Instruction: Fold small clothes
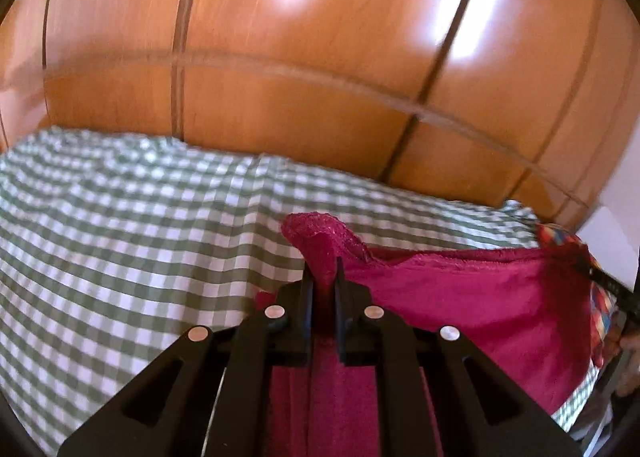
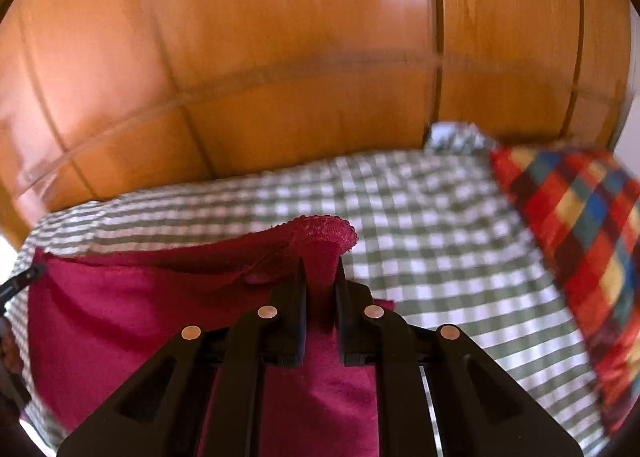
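Left gripper point(image 1: 325, 273) and right gripper point(image 2: 322, 269) each pinched nearly closed on a lace-edged corner of the garment point(image 1: 460, 297), whose hem spans between them at frame centre, body hanging below over the checked sheet point(image 1: 120, 237).

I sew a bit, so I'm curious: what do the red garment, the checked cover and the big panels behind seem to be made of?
Red garment: soft knit, probably cotton, matte, with a scalloped lace-like hem.
Checked cover: thin woven fabric, green-and-white gingham, creased.
Panels: wood or wood-look laminate, glossy; visible grain and bright reflections.
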`<state>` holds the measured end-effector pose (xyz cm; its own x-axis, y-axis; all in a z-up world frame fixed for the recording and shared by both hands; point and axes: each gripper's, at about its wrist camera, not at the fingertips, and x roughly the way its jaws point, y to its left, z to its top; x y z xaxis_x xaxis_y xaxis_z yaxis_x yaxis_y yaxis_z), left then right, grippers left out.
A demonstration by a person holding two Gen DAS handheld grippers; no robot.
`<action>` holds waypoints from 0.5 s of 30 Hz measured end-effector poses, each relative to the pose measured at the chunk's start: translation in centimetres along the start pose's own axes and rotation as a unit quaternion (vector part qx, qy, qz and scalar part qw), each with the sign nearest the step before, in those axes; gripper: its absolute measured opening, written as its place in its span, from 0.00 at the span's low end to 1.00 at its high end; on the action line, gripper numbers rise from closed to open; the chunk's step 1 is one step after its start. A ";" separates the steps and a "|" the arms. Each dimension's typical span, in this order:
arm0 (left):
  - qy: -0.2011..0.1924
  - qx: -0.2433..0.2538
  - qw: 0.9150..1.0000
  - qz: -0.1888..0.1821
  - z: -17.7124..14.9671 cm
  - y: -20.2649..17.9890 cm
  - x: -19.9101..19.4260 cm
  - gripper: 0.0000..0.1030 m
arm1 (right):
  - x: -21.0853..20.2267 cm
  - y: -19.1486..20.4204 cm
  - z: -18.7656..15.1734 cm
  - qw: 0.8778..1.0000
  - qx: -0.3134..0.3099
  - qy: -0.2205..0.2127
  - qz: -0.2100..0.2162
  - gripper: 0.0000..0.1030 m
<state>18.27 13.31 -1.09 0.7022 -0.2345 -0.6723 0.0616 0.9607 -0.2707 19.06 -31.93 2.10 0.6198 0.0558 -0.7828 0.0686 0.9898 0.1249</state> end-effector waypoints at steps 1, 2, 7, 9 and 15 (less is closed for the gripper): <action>0.010 -0.005 1.000 0.006 0.1 0.1 1.2 0.07 | 1.7 0.0 -0.4 1.000 -0.001 0.013 -0.016 0.10; 0.019 -0.006 1.000 0.010 0.2 0.1 2.3 0.08 | 3.0 -0.1 -0.9 0.999 0.001 0.026 -0.025 0.10; 0.080 0.029 0.992 0.087 -1.4 -0.2 7.9 0.26 | 7.1 -0.9 -3.1 0.997 0.015 0.064 -0.034 0.14; 0.088 0.031 0.991 0.094 -2.0 -0.1 8.4 0.27 | 6.8 -0.9 -2.9 0.997 0.010 0.064 -0.031 0.22; 0.027 0.055 0.989 0.132 -2.4 -1.5 3.7 0.41 | 2.1 -0.2 -2.3 0.999 -0.017 0.016 -0.030 0.56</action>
<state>19.06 10.64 -4.76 0.6649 0.0214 -0.7466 -0.0394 0.9992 -0.0065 18.57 -31.72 -0.98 0.5907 0.0003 -0.8069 0.0779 0.9953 0.0573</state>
